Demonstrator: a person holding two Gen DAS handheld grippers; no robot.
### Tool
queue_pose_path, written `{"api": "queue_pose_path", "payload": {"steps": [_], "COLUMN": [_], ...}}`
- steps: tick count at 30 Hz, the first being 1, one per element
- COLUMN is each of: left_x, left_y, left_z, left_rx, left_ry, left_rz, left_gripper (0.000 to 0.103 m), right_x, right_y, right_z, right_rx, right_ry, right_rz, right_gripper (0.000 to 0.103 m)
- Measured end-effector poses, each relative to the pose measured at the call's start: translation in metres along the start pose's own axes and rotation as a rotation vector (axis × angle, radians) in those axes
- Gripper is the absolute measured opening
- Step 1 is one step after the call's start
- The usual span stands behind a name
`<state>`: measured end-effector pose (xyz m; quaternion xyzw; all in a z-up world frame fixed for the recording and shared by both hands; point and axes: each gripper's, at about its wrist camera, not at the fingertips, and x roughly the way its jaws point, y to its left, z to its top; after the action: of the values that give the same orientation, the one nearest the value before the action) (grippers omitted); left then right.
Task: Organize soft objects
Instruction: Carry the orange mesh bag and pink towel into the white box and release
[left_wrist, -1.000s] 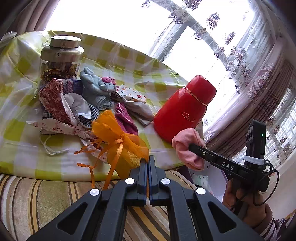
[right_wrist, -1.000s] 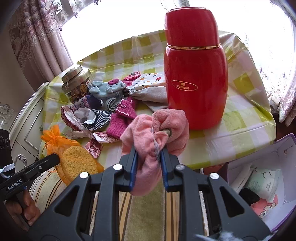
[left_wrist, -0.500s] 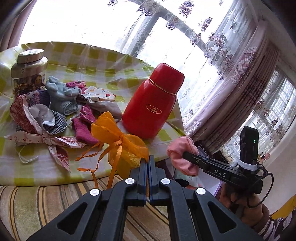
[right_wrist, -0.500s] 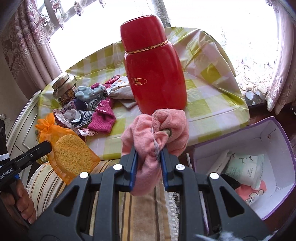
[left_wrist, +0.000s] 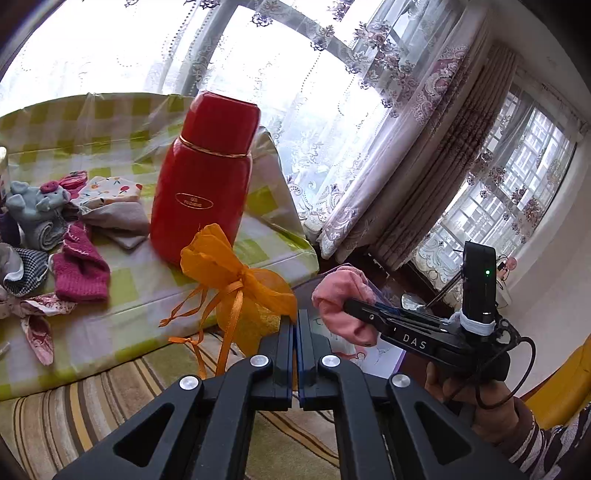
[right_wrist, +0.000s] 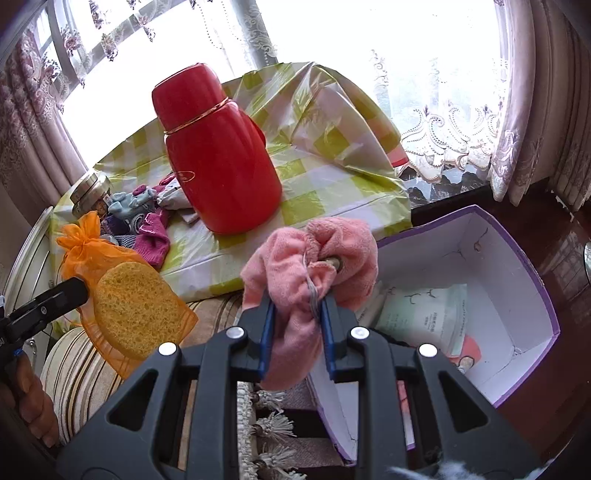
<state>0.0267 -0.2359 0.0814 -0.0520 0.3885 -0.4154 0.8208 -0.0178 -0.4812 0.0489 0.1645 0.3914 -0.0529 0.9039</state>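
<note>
My left gripper is shut on an orange mesh pouch with a yellow sponge inside, held off the table's front edge. My right gripper is shut on a pink cloth, held just left of an open purple-edged white box on the floor. The pink cloth also shows in the left wrist view. A pile of soft items lies on the checked table: a magenta sock, a grey-blue sock and patterned cloths.
A tall red flask stands on the table right of the pile. A metal-lidded jar stands at the far left. The box holds a pale green packet. A striped cushion lies below the table edge. Curtains hang behind.
Both grippers have swung right, away from the table, each holding its item. The box has come fully into the right wrist view; the jar has left the left wrist view.
</note>
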Motion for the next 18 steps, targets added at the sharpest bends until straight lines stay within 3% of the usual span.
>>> {"api": "queue_pose_path", "payload": {"steps": [18], "left_x": [0.058], "left_y": [-0.077], "left_z": [0.005], "left_rx": [0.14], "left_ry": [0.11], "left_rz": [-0.109], "left_gripper": [0.001], "right_x": [-0.028], "right_y": [-0.064], "right_z": [0.005], "right_rx": [0.079], "right_ry": [-0.057], "right_rz": [-0.12], "right_gripper": [0.029]}}
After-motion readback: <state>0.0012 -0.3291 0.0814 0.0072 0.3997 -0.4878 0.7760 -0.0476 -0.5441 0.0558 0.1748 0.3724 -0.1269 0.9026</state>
